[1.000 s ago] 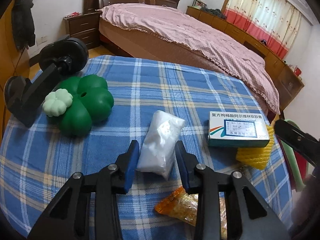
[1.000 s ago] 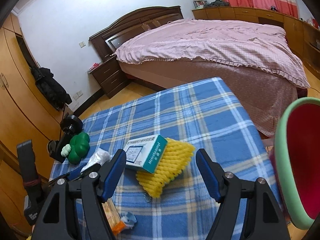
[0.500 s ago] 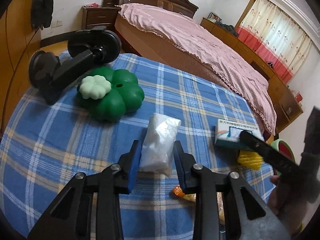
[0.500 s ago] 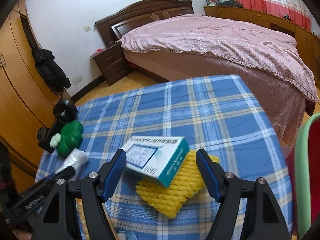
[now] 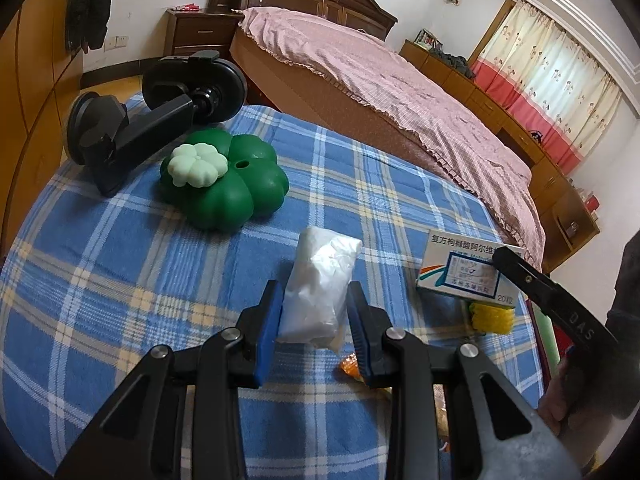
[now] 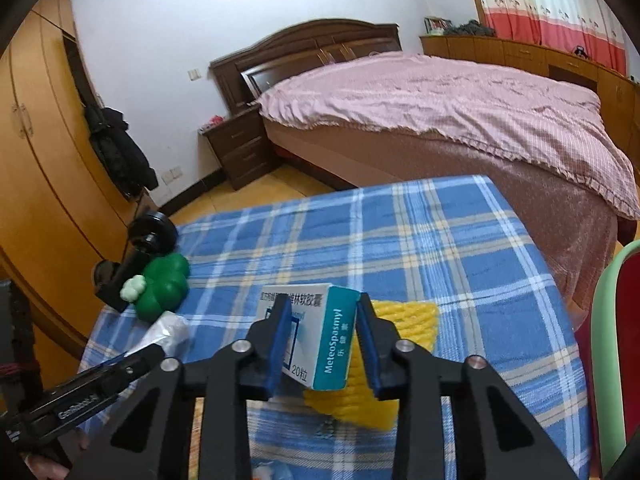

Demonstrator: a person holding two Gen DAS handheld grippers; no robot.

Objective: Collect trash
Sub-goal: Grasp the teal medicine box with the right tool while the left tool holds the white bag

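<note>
Trash lies on the plaid bench [image 5: 120,248]. Nearest, the left tongs [image 5: 316,316] are nearly closed, pads pressing both sides of a white bag [image 5: 320,284]; an orange wrapper [image 5: 350,368] lies just beside them. The right tongs [image 6: 322,332] have just been closing and now clamp a medicine box [image 6: 320,332] over yellow foam netting [image 6: 404,320]. Farther back sit a green clover toy [image 5: 224,188] and a black mount [image 5: 152,112], with a pink bed [image 5: 400,92] beyond.

Right gripper [image 6: 322,334] jaws just closed onto medicine box [image 6: 320,336], box above yellow foam net [image 6: 400,320], blue plaid table [image 6: 440,248], green clover toy [image 6: 164,286] far left, crumpled bag [image 6: 170,330] beside it, left gripper [image 6: 132,364] on bag
</note>
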